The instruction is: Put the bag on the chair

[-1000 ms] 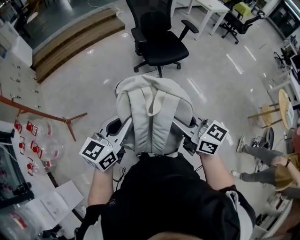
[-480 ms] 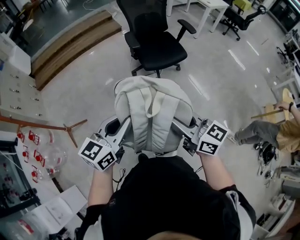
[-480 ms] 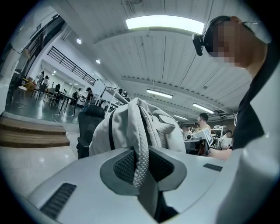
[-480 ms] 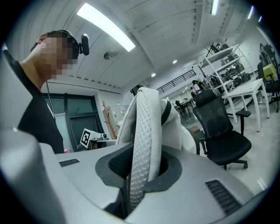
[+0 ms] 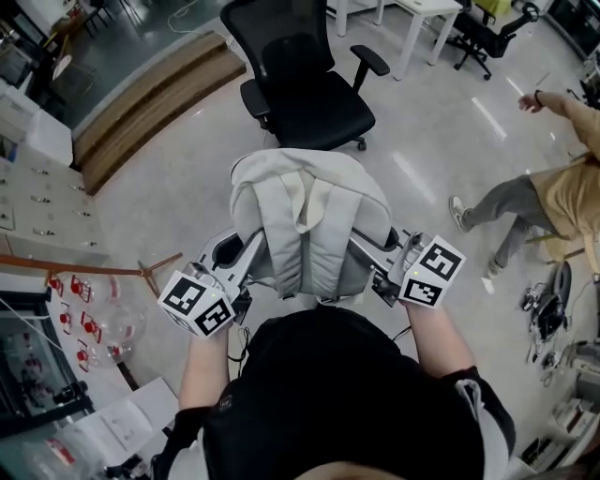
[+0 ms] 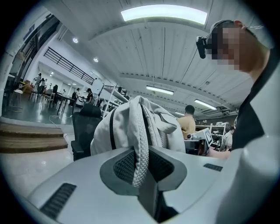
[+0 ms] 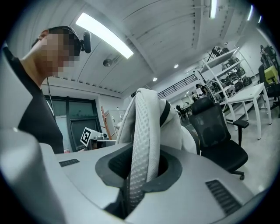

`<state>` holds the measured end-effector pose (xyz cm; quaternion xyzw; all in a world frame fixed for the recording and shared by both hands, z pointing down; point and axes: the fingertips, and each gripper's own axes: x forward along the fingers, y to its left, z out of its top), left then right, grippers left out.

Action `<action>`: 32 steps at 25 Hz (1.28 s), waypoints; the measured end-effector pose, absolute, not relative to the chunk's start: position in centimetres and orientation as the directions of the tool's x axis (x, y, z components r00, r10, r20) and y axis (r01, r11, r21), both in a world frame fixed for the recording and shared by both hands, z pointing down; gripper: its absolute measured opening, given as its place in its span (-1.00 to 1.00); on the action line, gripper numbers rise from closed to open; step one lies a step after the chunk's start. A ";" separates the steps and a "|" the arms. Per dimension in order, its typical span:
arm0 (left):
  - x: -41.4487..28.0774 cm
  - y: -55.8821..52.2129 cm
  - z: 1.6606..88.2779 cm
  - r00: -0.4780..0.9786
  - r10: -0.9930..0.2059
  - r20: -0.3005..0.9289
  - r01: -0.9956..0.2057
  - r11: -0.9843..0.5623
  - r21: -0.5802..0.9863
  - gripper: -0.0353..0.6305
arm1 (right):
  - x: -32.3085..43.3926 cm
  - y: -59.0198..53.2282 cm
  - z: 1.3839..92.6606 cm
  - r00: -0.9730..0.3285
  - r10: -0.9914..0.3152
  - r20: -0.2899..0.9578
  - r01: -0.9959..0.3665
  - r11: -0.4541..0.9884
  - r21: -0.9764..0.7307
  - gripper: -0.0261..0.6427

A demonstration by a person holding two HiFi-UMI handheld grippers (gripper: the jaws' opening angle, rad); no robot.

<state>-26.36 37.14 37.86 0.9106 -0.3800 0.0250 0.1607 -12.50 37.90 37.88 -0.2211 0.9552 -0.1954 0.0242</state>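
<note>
I hold a pale grey backpack (image 5: pixel 309 220) up in front of me, straps facing me, between both grippers. My left gripper (image 5: pixel 242 272) is shut on its left mesh shoulder strap (image 6: pixel 141 148), which runs down between the jaws in the left gripper view. My right gripper (image 5: pixel 375 264) is shut on the right mesh strap (image 7: pixel 142 148) in the same way. A black office chair (image 5: pixel 305 89) with armrests stands on the floor just beyond the bag, seat bare. It also shows behind the bag as the chair (image 6: pixel 85 131) and chair (image 7: pixel 216 131).
A person in tan (image 5: pixel 534 192) walks at the right. Wooden steps (image 5: pixel 150 103) run along the upper left. A wooden stand (image 5: pixel 141 264) and a shelf with red items (image 5: pixel 75 309) sit at the left. A white table (image 5: pixel 422 14) and another chair (image 5: pixel 483 33) stand behind.
Both grippers carried the bag forward, and the black chair has drawn nearer to it. The person at the right rose from the floor and walks. The grips on the straps are unchanged.
</note>
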 end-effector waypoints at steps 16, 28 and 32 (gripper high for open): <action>-23.0 31.2 39.1 0.746 -0.643 0.174 -0.660 -0.680 0.320 -0.70 | -9.1 32.6 38.7 -0.866 -0.494 0.072 -0.480 0.783 -0.395 -0.73; -31.5 20.7 38.9 0.768 -0.625 0.136 -0.635 -0.719 0.281 -0.70 | -17.7 21.9 38.3 -0.859 -0.506 0.084 -0.496 0.779 -0.384 -0.73; -34.5 16.6 37.3 0.796 -0.598 0.089 -0.601 -0.765 0.232 -0.70 | -20.8 17.9 37.0 -0.847 -0.529 0.051 -0.504 0.769 -0.392 -0.73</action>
